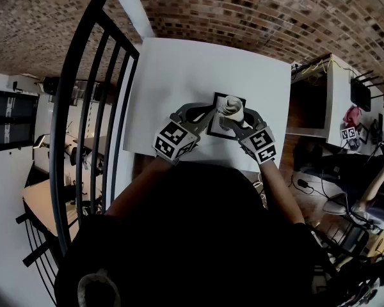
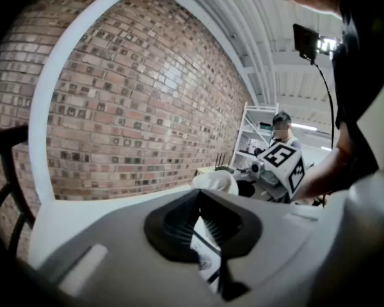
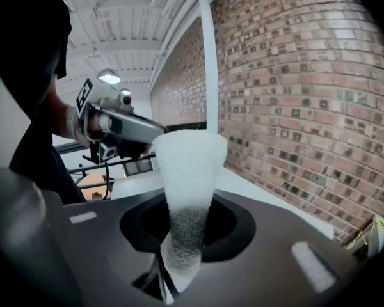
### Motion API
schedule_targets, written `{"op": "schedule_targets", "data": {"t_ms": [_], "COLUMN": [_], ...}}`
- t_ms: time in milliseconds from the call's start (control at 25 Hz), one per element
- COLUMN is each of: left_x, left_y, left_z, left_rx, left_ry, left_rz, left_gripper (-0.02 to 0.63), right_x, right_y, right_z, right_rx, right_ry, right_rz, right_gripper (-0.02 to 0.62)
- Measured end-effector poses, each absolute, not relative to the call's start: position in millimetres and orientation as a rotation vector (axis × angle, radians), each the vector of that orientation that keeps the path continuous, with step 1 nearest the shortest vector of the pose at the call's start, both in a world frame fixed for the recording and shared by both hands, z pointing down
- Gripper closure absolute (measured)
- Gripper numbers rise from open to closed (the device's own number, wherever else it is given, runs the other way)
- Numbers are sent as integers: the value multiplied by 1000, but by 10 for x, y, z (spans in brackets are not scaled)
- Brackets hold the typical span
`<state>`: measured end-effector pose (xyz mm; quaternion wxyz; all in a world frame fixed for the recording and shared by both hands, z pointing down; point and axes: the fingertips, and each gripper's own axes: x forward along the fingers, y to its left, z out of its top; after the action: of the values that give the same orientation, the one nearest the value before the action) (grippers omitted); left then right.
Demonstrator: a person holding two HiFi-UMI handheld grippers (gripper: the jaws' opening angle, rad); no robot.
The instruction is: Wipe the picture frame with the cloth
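Note:
A small black picture frame (image 1: 216, 128) lies on the white table (image 1: 179, 75) just in front of me. My left gripper (image 1: 208, 117) is shut on the frame's near left edge. In the left gripper view the frame's black-rimmed edge (image 2: 208, 251) sits pinched between the jaws of the left gripper (image 2: 201, 226). A bunched white cloth (image 1: 231, 105) rests on top of the frame, and my right gripper (image 1: 235, 124) is shut on it. In the right gripper view the cloth (image 3: 187, 171) rises out of the right gripper (image 3: 185, 235) like a cone.
A black metal railing (image 1: 96, 107) runs along the table's left side. A brick wall (image 2: 128, 107) stands behind the table. To the right is a desk with cables (image 1: 333, 94). A person (image 2: 281, 123) stands by a white shelf far off.

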<state>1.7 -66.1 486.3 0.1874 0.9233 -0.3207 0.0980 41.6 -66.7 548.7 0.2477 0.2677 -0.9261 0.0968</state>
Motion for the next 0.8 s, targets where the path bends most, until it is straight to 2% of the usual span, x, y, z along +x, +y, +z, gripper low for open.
{"op": "schedule_targets", "data": {"t_ms": [280, 440, 600, 800], "left_x": [268, 288, 217, 135], "left_y": [-522, -473, -429, -447], "left_z": [5428, 5737, 5802, 5845], "left_rx": [2497, 2468, 2434, 2394], "left_ry": [-742, -740, -758, -797], "left_rz": [546, 695, 712, 712], "left_gripper": [605, 604, 604, 604], "right_x": [499, 466, 376, 237], "right_y": [-801, -934, -1045, -1237], "right_z": [6297, 6620, 6977, 7287], "right_rx": [613, 476, 260, 98], "right_ry": [-2297, -2134, -1937, -1803], "right_rz": [255, 99, -116, -226], "right_gripper": [497, 495, 494, 494]}}
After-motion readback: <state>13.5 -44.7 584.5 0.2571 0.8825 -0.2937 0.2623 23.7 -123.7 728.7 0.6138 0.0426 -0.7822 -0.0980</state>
